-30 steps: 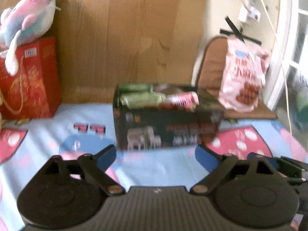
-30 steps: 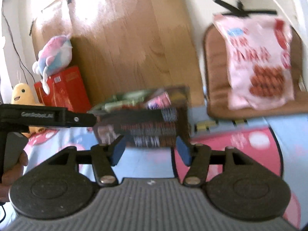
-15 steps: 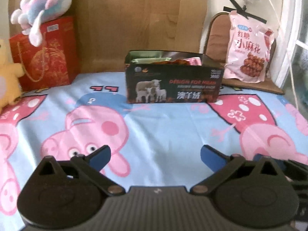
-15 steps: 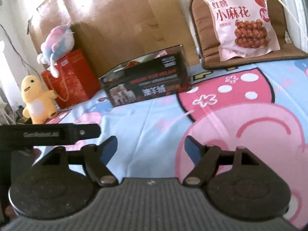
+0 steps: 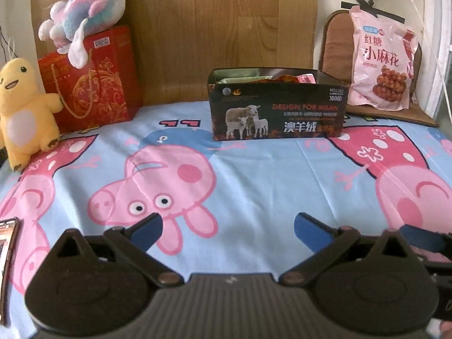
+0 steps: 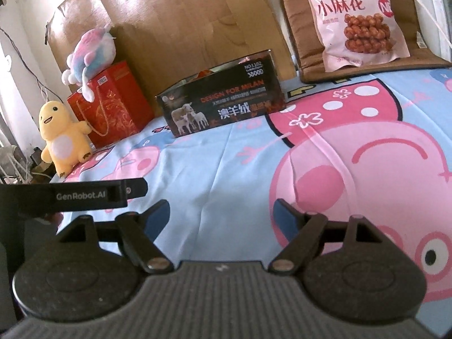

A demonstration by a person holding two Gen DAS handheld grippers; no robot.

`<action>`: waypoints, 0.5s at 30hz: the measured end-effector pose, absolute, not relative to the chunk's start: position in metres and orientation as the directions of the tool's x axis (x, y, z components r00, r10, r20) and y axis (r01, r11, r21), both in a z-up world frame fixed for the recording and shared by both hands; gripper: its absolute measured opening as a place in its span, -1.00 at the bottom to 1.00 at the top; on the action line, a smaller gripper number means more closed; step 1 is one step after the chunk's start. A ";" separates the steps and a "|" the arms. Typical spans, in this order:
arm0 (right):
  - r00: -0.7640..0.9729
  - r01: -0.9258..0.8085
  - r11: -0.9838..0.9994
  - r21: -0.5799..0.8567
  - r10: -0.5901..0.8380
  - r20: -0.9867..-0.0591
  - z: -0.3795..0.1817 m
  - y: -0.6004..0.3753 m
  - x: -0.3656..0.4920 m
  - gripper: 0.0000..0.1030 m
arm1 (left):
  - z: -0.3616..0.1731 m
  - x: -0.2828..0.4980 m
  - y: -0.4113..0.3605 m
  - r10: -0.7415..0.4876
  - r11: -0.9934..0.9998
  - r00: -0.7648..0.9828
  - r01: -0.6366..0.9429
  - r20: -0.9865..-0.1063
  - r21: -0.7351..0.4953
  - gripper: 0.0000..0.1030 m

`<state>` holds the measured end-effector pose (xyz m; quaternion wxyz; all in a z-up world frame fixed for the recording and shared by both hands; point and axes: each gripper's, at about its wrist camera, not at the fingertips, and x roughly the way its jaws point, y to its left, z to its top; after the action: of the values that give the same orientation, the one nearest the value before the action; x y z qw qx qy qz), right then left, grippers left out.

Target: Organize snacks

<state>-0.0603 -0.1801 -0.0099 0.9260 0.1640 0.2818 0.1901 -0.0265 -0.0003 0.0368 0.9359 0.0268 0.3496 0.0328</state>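
- Left gripper (image 5: 227, 227): jaws spread wide, blue pads (image 5: 147, 230) well apart, nothing between them; it hovers over the printed sheet (image 5: 254, 186).
- Right gripper (image 6: 221, 216): jaws likewise wide apart and holding nothing. In the right wrist view the left tool's black arm (image 6: 84, 195) reads "GenRobot.AI".
- A dark flat packet (image 5: 8, 254) lies at the left edge of the sheet beside the left gripper (print unreadable).
- The sheet is pale blue with pink cartoon pigs.
- Snack box (image 5: 278, 106): stands upright on the sheet, well beyond both grippers and about centre. Its long axis runs left to right across the left wrist view, printed long face toward the camera, open top upward. In the right wrist view it sits angled, its right end farther away.
- Box print: sheep picture, "DESIGN FOR MILAN", "澳羊绒", "NO.L102", "3800D". Packets (image 5: 282, 78) show above its rim, green at left, red and pink at right.
- Yellow plush toy (image 5: 24, 113) stands at far left, just beside a red gift bag (image 5: 93, 79) with gold ornament; a pink-blue plush (image 5: 84, 14) sits on the bag.
- Pink snack bag (image 5: 381, 62) leans upright on a brown cushion (image 5: 336, 45) at far right, labelled "红糖 小麻花".
- Wooden board (image 5: 220, 28) backs the scene.
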 end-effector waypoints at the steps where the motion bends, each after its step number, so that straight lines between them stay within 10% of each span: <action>1: 0.769 -0.259 0.873 0.413 0.445 -0.458 -0.010 -0.181 -0.061 0.60 | 0.037 -0.027 -0.001 0.094 0.995 0.755 -0.050 -0.649 0.086 0.99; 15: 0.789 -0.224 0.867 0.445 0.429 -0.439 -0.010 -0.192 -0.064 0.61 | 0.037 -0.029 -0.003 0.159 0.986 0.758 -0.096 -0.633 0.133 0.99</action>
<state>-0.0643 -0.1916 -0.0103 0.9270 0.1879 0.2727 0.1762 -0.0294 -0.0029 0.0368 0.9363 0.0461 0.3413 0.0681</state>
